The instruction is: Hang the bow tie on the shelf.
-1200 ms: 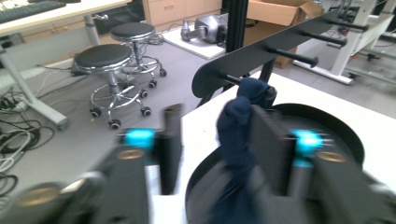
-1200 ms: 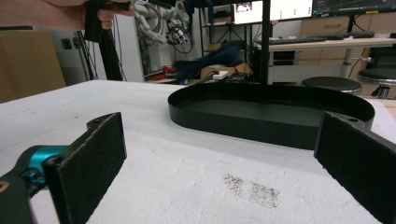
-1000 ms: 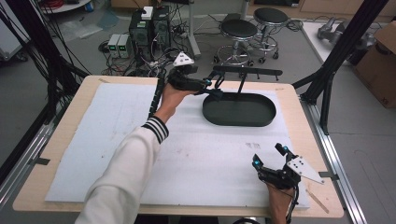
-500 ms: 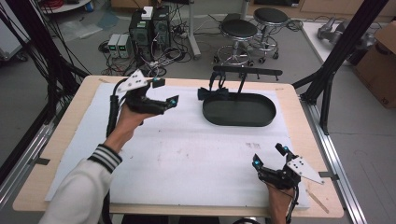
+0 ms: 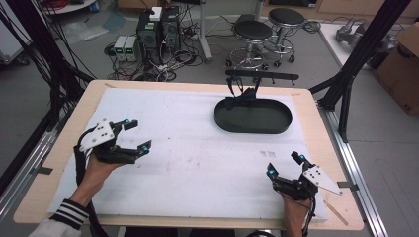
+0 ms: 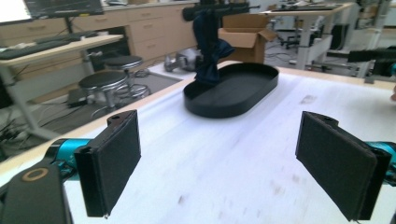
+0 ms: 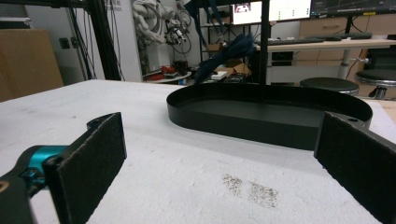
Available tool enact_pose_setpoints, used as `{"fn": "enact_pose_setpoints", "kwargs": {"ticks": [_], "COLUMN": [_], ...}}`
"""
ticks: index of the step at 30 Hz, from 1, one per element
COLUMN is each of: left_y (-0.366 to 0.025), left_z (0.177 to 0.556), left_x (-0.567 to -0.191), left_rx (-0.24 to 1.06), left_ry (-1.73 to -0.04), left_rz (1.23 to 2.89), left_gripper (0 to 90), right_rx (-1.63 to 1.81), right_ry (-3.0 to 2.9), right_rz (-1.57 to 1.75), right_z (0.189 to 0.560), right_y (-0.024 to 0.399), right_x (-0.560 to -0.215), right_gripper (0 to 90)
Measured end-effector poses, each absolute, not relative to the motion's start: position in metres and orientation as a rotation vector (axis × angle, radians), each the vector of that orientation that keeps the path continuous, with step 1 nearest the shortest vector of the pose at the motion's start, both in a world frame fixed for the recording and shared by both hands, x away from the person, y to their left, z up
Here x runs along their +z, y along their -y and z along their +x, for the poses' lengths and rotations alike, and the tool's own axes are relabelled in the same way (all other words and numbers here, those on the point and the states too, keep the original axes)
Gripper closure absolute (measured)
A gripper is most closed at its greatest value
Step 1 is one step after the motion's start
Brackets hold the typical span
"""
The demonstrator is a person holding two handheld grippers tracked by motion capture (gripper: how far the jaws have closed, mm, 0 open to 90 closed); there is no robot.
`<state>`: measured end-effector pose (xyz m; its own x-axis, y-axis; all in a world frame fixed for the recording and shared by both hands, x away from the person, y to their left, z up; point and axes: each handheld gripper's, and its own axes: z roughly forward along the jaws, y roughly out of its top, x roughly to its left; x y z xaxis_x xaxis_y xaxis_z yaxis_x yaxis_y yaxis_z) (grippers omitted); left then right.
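The work in hand looks all but finished: a dark blue cloth (image 5: 243, 95) hangs from the black rack (image 5: 262, 75) at about one o'clock on the table, its lower end draping into the near end of the black oval tray (image 5: 253, 116) under the rack, and neither gripper touches it. The left gripper (image 5: 133, 134) sits near nine o'clock, well apart from the tray, its jaws spread wide with nothing between them; the left gripper view confirms the bare gap, with the cloth (image 6: 208, 51) and tray (image 6: 231, 91) beyond. The right gripper (image 5: 285, 164) rests at about five o'clock, jaws likewise wide and empty, facing the tray (image 7: 268, 114). Little seems left, by my judgement, beyond perhaps straightening the cloth or parking the hands. The table is a pale wooden board (image 5: 59, 148) covered by a white foam sheet (image 5: 197, 148) carrying faint smudges and a small grey mark. Around it stand black frame struts, two round stools (image 5: 267, 29), computer boxes with tangled cables on the floor, and a cardboard box (image 5: 402, 59) at three o'clock.
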<state>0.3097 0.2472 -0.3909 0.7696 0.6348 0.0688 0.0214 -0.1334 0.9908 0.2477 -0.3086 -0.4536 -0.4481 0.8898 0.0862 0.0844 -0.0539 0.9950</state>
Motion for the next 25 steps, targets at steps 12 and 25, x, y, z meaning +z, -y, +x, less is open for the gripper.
{"fn": "enact_pose_setpoints", "kwargs": {"ticks": [12,25], "left_y": [-0.298,-0.302], "left_z": [0.283,0.278], "left_x": [-0.44,-0.454], "left_rx": [0.619,0.651], "left_ry": [-0.651,-0.657], "left_rz": [1.539,1.465], "left_gripper": [14.4,14.4], "right_rx": [1.561,1.558], "right_ry": [-1.57,-1.572], "right_rz": [1.046,1.038], "right_z": [0.247,0.246], "right_y": [0.308,0.307], "right_x": [-0.454,-0.454], "right_gripper": [1.2,1.2]}}
